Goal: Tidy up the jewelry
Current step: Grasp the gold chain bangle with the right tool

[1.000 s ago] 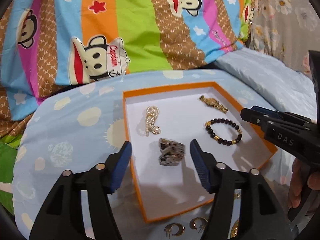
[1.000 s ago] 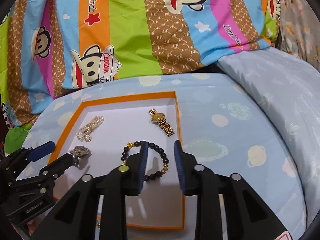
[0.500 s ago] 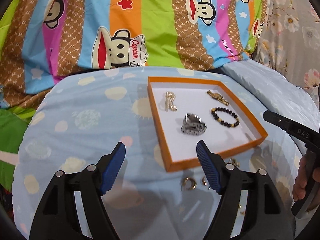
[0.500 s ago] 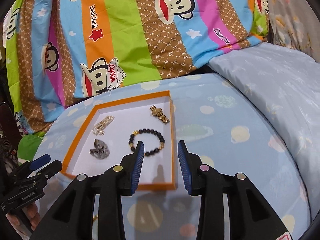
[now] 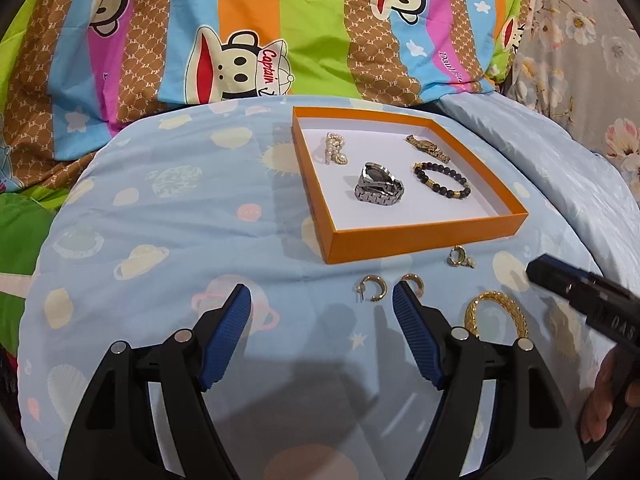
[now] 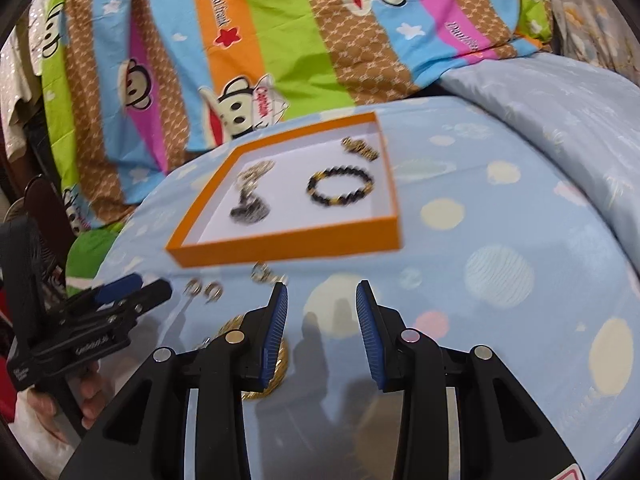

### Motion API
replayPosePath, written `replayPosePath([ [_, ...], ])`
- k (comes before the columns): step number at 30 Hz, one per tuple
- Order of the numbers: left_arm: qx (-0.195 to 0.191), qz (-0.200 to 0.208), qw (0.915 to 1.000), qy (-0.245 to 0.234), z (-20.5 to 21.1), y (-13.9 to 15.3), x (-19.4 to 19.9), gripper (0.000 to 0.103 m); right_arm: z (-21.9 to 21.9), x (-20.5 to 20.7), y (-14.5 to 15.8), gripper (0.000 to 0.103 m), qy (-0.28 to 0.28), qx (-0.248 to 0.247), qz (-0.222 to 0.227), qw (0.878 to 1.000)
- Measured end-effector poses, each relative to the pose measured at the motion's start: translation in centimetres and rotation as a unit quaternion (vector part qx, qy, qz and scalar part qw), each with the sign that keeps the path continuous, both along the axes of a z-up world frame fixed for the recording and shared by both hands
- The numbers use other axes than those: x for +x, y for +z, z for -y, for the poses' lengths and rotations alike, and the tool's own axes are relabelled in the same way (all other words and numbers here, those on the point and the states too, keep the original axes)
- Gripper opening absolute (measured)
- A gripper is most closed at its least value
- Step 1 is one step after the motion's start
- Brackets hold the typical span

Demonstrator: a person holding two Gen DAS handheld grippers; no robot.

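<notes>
The left wrist camera is looking forward and down along the left gripper [image 5: 322,300] from the near left, with the orange tray [image 5: 424,242] lying ahead and slightly right. The right wrist camera is looking along the right gripper [image 6: 322,300] from the near right, angled leftward, so the tray [image 6: 288,246] is sitting ahead and left, blurred. Both views are sharing the tray, the blue bedspread [image 5: 168,208] and the striped monkey blanket [image 6: 280,40] behind, and each is catching the other gripper at its edge
</notes>
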State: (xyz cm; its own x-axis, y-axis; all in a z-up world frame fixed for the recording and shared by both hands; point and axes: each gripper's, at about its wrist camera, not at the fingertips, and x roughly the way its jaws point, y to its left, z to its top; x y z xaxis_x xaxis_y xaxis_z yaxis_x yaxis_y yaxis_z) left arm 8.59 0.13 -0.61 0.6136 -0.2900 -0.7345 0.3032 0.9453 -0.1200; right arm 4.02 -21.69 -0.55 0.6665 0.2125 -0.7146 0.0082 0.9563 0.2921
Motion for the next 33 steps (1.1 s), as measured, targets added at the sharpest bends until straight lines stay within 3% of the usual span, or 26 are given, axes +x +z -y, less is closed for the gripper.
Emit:
replayPosePath([
  [6, -0.001, -0.008, 0.9999, 0.008, -0.3, -0.2, -0.3, 0.071, -2.7, -0.9, -0.2, 0.036, 0.044, -0.015, -0.001, 0.999],
  [9, -0.005, -0.011, 0.9998, 0.014, -0.5, -0.3, -0.3, 0.071, -3.4, -1.3, -0.1, 0.048, 0.053, -0.025, 0.002, 0.998],
  [17, -0.003, -0.011, 0.9999, 0.01, -0.4, -0.3, -0.3, 0.071, -4.6, -1.8, -0.4, 0.062, 0.072, -0.042, -0.007, 0.996],
  [27, -0.004, -0.016, 0.9998, 0.012, -0.4, -0.4, -0.1, 0.071, -4.8, -1.4, -0.6, 0.062, 0.073, -0.043, -0.021, 0.996],
  [33, -0.003, -0.017, 0.9998, 0.013, -0.4, -0.5, -0.1, 0.071, -4.5, 0.4, -0.7, 0.062, 0.04, -0.015, -0.032, 0.999],
])
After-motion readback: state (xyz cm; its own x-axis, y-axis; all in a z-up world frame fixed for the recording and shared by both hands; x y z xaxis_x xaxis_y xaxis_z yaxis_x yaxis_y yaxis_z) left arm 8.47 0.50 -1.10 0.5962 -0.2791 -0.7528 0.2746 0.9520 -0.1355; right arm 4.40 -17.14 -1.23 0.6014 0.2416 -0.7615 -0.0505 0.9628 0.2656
